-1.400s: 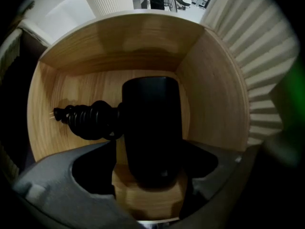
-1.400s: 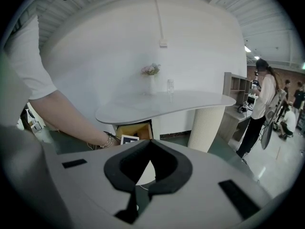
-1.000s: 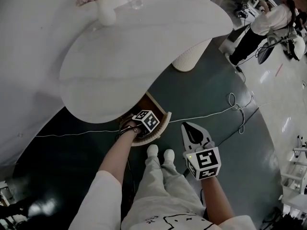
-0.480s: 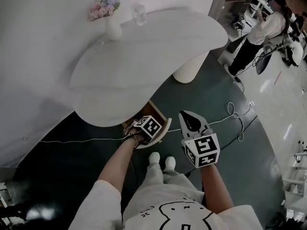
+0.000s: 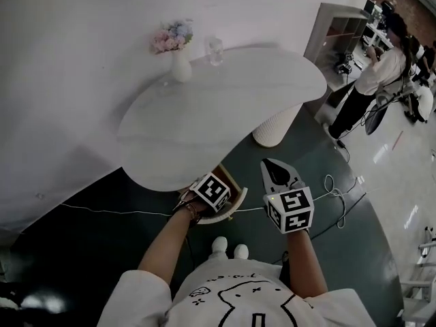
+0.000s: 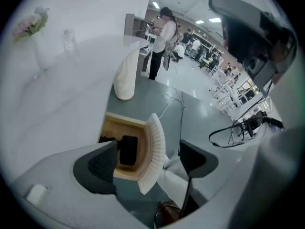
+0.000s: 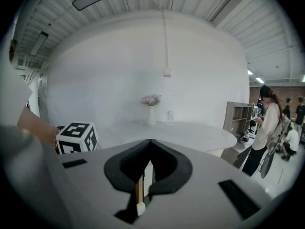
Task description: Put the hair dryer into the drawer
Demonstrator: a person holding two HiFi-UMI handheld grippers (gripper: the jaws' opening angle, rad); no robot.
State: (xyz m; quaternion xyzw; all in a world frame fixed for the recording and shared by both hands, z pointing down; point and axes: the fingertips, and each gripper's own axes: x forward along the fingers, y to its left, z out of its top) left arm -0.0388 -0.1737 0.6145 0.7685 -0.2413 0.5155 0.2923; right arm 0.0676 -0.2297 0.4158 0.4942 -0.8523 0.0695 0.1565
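Note:
The drawer (image 5: 223, 176) stands open under the white table (image 5: 225, 94); it has a wooden inside and a ribbed white curved front (image 6: 155, 152). A black object (image 6: 127, 149), apparently the hair dryer, lies inside on the wooden floor. My left gripper (image 6: 147, 161) hangs just above the drawer's front, open, with nothing between its fingers; in the head view only its marker cube (image 5: 212, 191) shows. My right gripper (image 5: 271, 166) is held beside the drawer to the right, level and pointing at the table, shut on nothing (image 7: 150, 144).
A vase of flowers (image 5: 179, 58) and a glass (image 5: 215, 49) stand at the table's far edge. The ribbed pedestal (image 5: 276, 127) holds the table up. Cables (image 5: 335, 182) lie on the dark floor. A person (image 5: 373, 80) stands by a shelf at right.
The head view has lifted, so the table and drawer sit lower and further right in it. Both grippers keep their places by the drawer; neither has changed its state.

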